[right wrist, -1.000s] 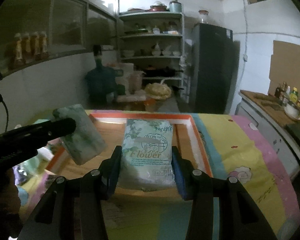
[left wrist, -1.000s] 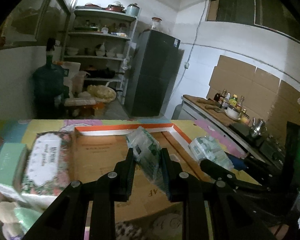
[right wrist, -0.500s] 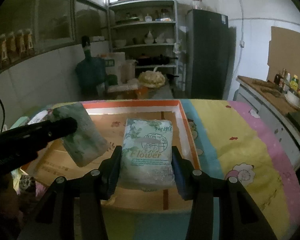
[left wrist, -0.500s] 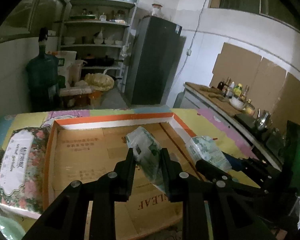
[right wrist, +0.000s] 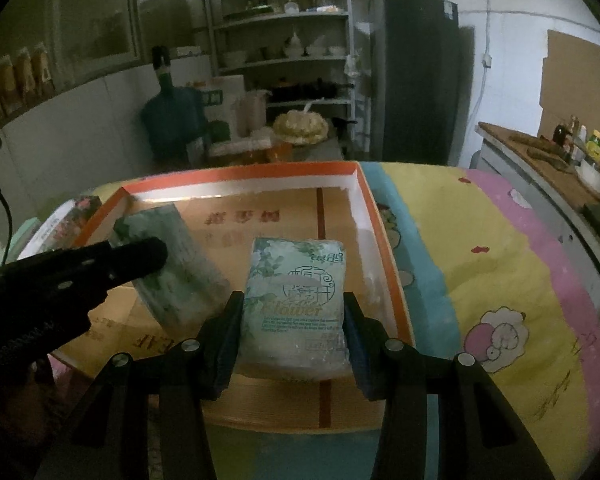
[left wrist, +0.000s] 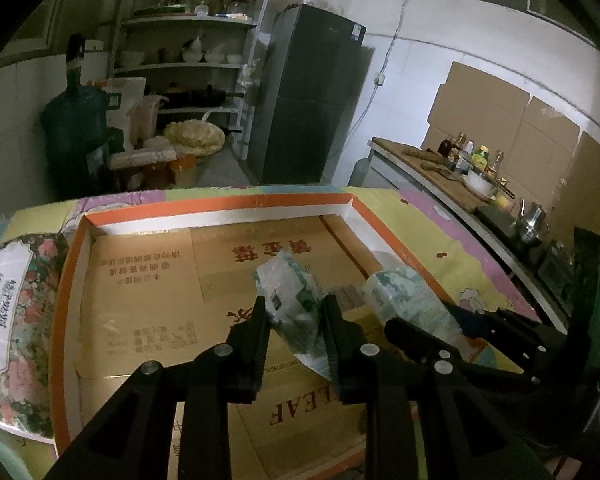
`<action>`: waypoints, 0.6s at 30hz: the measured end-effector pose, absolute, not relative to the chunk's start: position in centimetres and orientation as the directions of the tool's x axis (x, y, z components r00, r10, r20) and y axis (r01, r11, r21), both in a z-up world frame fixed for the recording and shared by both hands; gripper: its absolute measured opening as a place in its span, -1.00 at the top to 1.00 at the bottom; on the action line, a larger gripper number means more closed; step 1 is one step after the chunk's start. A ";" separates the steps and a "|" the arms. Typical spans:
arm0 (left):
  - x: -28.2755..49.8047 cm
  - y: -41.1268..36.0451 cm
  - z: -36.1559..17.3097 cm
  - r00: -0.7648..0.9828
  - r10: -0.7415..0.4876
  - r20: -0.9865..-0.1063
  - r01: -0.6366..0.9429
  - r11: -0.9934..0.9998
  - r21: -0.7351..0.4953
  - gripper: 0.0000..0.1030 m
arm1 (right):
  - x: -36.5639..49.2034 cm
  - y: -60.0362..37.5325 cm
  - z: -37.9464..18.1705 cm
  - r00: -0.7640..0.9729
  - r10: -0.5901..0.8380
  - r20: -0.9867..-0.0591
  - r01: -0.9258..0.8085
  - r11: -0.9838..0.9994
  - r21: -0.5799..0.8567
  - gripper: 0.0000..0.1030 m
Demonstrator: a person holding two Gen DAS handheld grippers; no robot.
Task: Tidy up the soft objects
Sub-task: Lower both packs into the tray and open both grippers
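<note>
We watch the left tongs opening around a tissue pack above the cardboard tray, while the right tongs clamp another pack; released tilted, either may topple.

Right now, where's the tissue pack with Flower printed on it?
In the right wrist view, the Flower tissue pack sits clamped in the right gripper, over the right part of the orange-rimmed cardboard tray.

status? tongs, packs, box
Left tongs opening, tissue pack between them. Right tongs clamp the Flower tissue pack. Both above the orange-rimmed cardboard box. Box floor under them bare.
</note>
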State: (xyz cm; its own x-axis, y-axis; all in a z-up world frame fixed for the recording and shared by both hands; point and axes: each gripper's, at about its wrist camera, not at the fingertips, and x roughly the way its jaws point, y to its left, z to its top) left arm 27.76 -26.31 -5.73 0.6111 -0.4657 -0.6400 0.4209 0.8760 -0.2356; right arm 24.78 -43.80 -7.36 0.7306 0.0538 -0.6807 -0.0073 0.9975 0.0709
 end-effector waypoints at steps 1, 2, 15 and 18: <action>27.9 -26.2 -5.9 0.604 -0.472 -0.643 0.418 0.874 -0.248 0.43 | 24.7 -43.7 -7.4 0.729 0.054 -0.682 -0.007 0.997 0.071 0.05; 28.0 -26.2 -5.9 0.598 -0.476 -0.644 0.417 0.872 -0.258 0.40 | 24.7 -43.7 -7.5 0.727 0.055 -0.684 -0.007 0.997 0.072 0.05; 27.8 -25.3 -5.5 0.615 -0.466 -0.636 0.388 0.881 -0.270 -0.18 | 24.4 -44.1 -7.3 0.736 0.067 -0.674 -0.005 0.996 0.094 -0.22; 27.1 -25.2 -4.7 0.636 -0.461 -0.619 0.396 0.883 -0.252 -0.20 | 24.0 -44.2 -6.8 0.750 0.067 -0.658 -0.002 0.995 0.099 -0.31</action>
State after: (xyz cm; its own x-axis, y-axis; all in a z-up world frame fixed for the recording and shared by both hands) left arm 27.14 -25.16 -4.69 0.6359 -0.4614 -0.6187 0.3958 0.8831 -0.2519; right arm 23.95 -44.16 -6.84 0.7497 0.0668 -0.6584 -0.0019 0.9951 0.0988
